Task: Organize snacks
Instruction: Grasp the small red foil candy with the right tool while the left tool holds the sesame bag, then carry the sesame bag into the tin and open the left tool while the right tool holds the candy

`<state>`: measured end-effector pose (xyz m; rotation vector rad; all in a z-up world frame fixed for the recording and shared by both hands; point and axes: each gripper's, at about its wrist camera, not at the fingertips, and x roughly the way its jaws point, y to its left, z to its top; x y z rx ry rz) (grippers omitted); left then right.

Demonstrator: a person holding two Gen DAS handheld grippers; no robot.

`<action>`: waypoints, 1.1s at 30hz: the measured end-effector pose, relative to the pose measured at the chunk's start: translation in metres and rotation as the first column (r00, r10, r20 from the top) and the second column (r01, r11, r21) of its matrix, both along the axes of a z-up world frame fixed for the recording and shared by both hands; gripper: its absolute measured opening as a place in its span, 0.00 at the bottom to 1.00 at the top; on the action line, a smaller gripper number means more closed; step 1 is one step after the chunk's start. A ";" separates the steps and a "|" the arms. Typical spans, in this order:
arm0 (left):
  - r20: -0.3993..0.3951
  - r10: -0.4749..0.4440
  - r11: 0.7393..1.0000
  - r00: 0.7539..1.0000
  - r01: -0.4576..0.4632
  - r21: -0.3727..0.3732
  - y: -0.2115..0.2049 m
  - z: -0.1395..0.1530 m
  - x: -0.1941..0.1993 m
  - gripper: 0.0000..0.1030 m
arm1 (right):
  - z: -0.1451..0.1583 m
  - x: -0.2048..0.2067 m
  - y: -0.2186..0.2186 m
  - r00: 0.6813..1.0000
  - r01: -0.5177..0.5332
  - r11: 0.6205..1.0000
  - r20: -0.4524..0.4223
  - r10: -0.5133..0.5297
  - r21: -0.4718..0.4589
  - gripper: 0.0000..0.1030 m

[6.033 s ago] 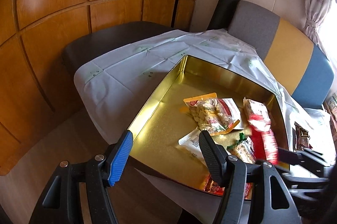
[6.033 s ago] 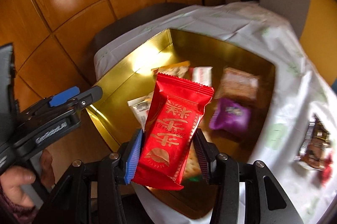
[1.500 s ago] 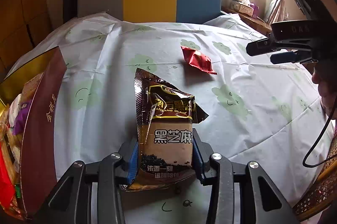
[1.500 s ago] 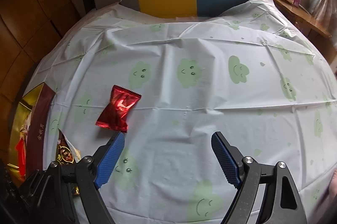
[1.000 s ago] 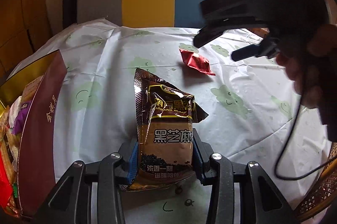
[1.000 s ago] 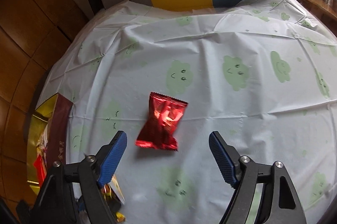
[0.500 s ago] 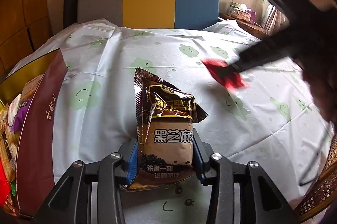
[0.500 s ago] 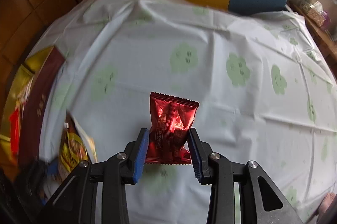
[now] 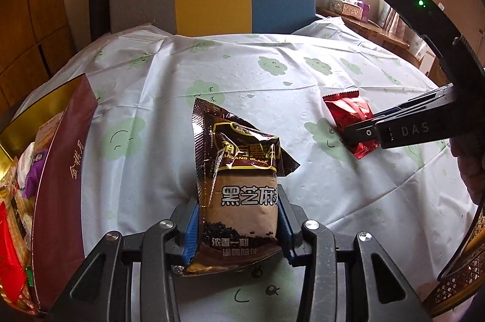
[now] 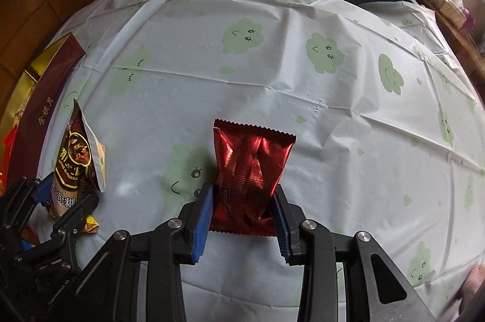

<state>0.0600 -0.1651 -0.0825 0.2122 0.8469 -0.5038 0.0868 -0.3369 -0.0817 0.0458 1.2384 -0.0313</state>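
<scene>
The left gripper (image 9: 238, 226) is clamped on the lower half of the brown sesame packet (image 9: 239, 188), and the right gripper (image 10: 242, 220) is clenched on the bottom of the red foil packet (image 10: 250, 170); both packets stand over the cloud-print tablecloth (image 10: 272, 73). The gold box (image 9: 57, 170), already holding snacks, sits at nine o'clock in the left wrist view. To do this well, each packet should probably be carried clear over the box's maroon wall before release, one hand at a time, so the grippers do not collide.
</scene>
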 end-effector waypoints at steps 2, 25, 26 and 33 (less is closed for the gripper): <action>-0.016 0.003 1.000 1.000 -0.002 0.005 0.000 0.001 0.001 0.41 | -0.001 -0.002 0.006 1.000 -0.016 1.000 0.005 0.016 -0.026 0.37; -0.154 0.254 0.936 0.955 -0.283 -0.209 0.133 0.085 0.033 0.38 | 0.007 -0.007 0.026 0.998 -0.058 0.993 0.021 0.060 -0.099 0.37; -0.170 0.291 0.922 0.941 -0.323 -0.211 0.148 0.084 0.040 0.38 | 0.007 -0.007 0.026 0.998 -0.058 0.993 0.021 0.060 -0.099 0.37; -0.263 0.447 0.837 0.855 -0.504 -0.213 0.221 0.073 0.087 0.38 | 0.008 -0.009 0.028 0.998 -0.058 0.993 0.020 0.060 -0.099 0.37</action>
